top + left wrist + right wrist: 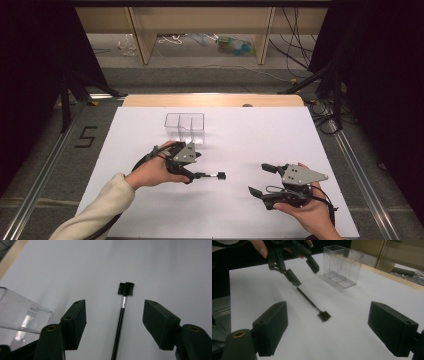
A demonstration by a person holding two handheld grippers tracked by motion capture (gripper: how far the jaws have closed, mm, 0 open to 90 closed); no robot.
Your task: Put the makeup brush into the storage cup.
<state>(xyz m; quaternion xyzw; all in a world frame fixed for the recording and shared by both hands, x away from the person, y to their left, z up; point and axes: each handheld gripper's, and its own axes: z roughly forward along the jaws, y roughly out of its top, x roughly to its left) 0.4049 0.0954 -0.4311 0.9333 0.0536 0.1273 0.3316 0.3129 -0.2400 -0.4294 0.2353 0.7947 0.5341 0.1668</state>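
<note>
High view: the left gripper (192,165) is seen left of centre, held in a hand (150,172) with a cream sleeve (95,212) entering from the lower left. A thin black brush (210,175) is seen lying flat on the white table sheet (250,135), its square head pointing toward the centre of the frame. In the left gripper view, the brush (122,315) is shown between the two jaws, which stand apart and clear of it; no contact is made. A clear divided container (185,127) is placed just above the left gripper. The right gripper (260,179) is held at lower right, with its jaws spread wide and nothing between them.
</note>
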